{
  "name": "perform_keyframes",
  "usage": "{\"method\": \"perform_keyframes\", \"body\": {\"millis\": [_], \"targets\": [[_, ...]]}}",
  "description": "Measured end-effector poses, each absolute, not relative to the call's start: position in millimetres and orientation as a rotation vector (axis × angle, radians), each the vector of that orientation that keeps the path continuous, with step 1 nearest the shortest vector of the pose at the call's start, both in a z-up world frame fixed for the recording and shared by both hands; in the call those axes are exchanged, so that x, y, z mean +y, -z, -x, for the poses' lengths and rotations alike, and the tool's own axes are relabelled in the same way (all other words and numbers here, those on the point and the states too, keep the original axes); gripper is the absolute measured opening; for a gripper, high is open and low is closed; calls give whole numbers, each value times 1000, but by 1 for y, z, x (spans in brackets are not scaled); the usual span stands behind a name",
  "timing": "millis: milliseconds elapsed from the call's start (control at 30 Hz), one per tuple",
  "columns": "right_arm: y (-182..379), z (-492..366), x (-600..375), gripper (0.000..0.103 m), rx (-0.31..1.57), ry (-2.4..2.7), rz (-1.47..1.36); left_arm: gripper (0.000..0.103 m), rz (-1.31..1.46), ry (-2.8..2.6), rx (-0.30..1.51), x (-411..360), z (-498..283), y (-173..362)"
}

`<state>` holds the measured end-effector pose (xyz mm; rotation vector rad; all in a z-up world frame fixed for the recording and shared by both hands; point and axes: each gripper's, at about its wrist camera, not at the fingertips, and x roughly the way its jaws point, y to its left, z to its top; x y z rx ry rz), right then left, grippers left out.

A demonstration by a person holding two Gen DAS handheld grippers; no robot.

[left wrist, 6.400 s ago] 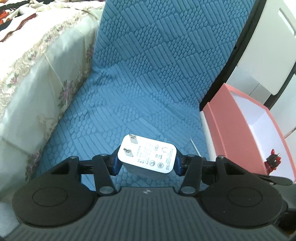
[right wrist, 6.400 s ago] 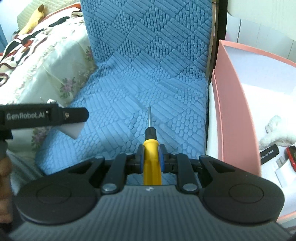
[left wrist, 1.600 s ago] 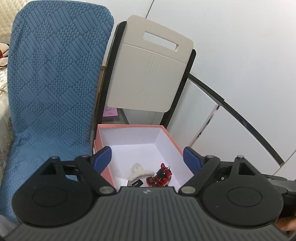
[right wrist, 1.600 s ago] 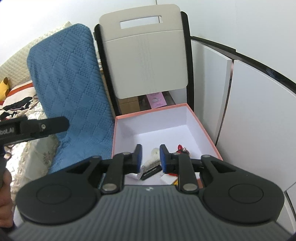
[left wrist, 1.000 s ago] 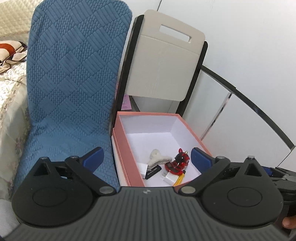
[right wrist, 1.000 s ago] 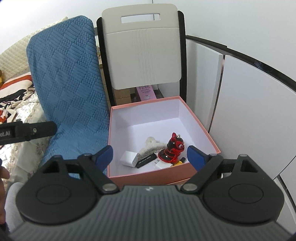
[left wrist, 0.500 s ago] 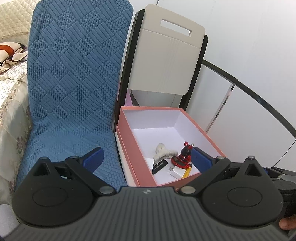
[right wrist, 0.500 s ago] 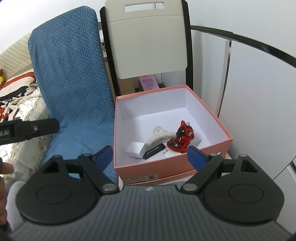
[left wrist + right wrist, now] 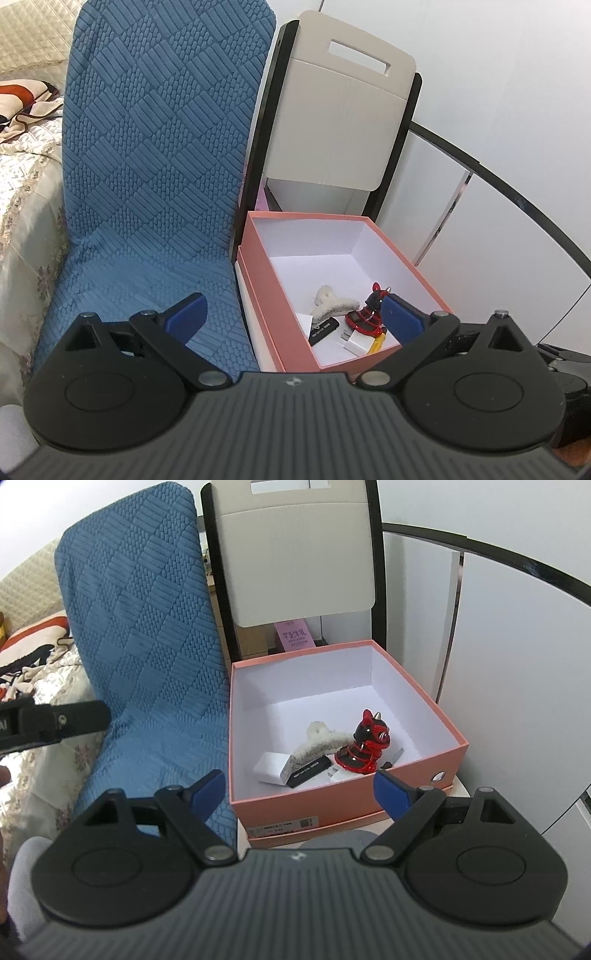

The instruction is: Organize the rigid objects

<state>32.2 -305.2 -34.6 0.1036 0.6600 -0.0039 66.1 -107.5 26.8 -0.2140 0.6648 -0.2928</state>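
both chargers and the screwdriver point(image 9: 376, 344), gripped seconds earlier, are now seen lying in the pink box point(image 9: 343, 801) beside a red figurine point(image 9: 364, 743). left gripper point(image 9: 291, 319) and right gripper point(image 9: 299, 788) are held wide apart, empty.

Both wrist views look forward and downward past their own open jaws. The left view sits left of the pink box point(image 9: 275, 295), facing it obliquely, near. The right view faces the box point(image 9: 332, 805) squarely, closer. Shared: box, blue chair cover point(image 9: 155, 147) and beige chair back point(image 9: 295, 565)
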Motion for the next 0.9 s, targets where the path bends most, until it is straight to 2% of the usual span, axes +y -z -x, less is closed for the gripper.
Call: {"method": "perform_keyframes", "body": {"millis": [900], "targets": [[43,-29,-303,89,680,0,-85,102,203,296,669,-107,-66,-25]]}}
